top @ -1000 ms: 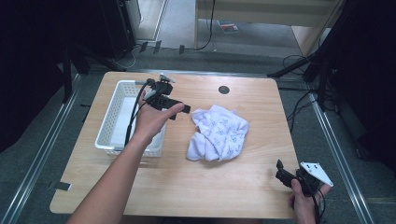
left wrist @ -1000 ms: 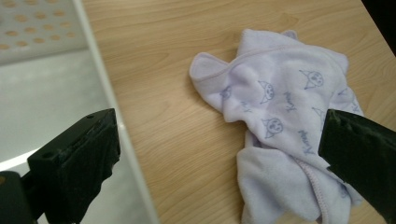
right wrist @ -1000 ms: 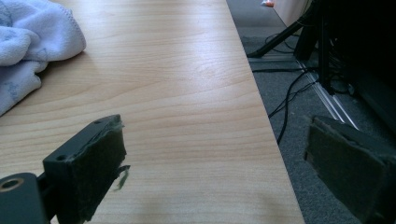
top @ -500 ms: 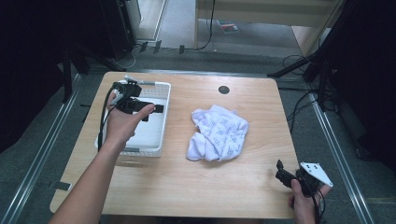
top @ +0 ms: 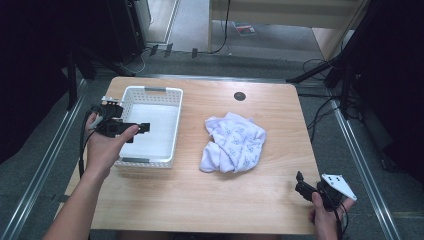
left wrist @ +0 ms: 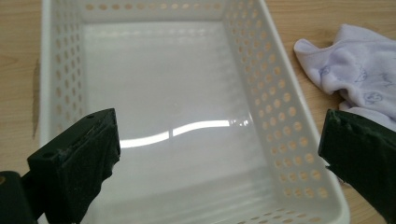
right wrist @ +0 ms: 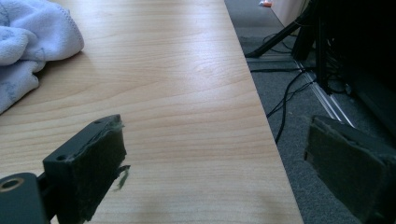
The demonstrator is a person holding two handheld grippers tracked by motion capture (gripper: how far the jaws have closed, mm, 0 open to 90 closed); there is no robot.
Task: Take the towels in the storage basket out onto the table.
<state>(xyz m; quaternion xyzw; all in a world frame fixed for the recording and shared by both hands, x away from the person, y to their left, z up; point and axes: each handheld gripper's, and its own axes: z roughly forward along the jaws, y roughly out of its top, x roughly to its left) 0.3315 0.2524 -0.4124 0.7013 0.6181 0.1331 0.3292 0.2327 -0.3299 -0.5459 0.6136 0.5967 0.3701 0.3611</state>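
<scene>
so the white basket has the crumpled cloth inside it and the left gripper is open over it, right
Not quite. The white basket holds nothing; the crumpled cloth lies on the table to its right, as the high view shows. The left gripper is indeed open over the basket.

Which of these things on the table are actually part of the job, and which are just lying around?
Part of the job:
white basket, empty
crumpled white cloth
left hand-held gripper, open over the basket
right hand-held gripper, open

Just lying about:
dark round fitting
floor cables
</scene>
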